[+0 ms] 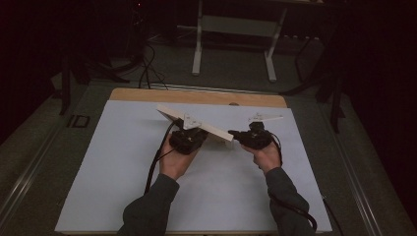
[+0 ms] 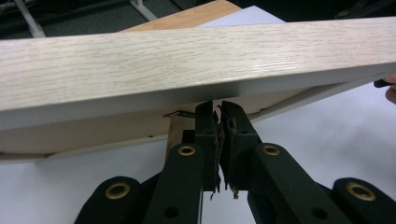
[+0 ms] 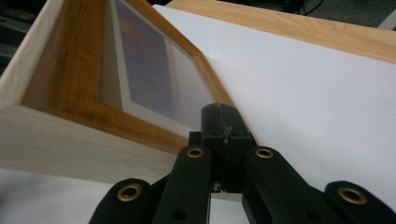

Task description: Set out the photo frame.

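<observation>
A pale wooden picture frame (image 1: 211, 131) stands tilted on the white sheet (image 1: 113, 172), running from back left to front right between my two grippers. Its light outer side (image 2: 187, 60) spans the left gripper view, and its brown inner rim and glass (image 3: 154, 84) show in the right gripper view. My left gripper (image 1: 189, 139) sits under the frame's middle, jaws shut, tips (image 2: 217, 109) up against the back; whether something thin is pinched I cannot tell. My right gripper (image 1: 235, 133) is at the frame's near right end, shut, its tips (image 3: 222, 112) touching the lower front rim.
The sheet covers a wooden table whose bare far edge (image 1: 196, 96) shows behind the frame. Beyond it stand white metal table legs (image 1: 198, 44), and cables (image 1: 146, 69) lie on the dark floor. A cable trails from each gripper along the forearms.
</observation>
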A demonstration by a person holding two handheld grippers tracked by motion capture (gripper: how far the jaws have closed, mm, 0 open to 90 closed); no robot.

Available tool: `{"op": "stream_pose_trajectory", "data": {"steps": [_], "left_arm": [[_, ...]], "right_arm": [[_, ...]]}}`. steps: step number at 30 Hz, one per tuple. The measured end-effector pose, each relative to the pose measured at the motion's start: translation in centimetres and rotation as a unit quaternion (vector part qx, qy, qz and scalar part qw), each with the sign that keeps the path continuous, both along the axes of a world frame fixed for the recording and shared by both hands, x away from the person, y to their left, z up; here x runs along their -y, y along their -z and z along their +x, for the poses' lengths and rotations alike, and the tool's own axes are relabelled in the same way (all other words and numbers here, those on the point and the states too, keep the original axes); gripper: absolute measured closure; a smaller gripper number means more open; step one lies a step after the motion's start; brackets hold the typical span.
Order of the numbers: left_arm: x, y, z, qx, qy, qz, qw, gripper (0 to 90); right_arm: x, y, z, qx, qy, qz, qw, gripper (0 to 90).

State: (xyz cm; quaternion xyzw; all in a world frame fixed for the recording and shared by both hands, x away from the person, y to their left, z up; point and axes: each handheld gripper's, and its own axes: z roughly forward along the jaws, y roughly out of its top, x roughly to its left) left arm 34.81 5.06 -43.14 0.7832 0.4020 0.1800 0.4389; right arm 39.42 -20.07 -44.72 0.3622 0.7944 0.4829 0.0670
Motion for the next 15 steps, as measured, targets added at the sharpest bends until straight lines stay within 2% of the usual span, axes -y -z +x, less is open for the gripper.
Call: {"op": "stream_pose_trajectory", "data": {"steps": [10,15], "left_arm": [[-0.2,-0.1,0.1,0.002,-0.005,0.004,1.0,86.2],[-0.3,-0.3,0.4,0.007,-0.002,0.011,0.9999,86.2]], "right_arm": [[-0.6,-0.2,-0.7,0.001,-0.025,-0.009,0.9996,90.0],[-1.3,0.1,-1.1,-0.002,-0.049,-0.027,0.9985,90.0]]}}
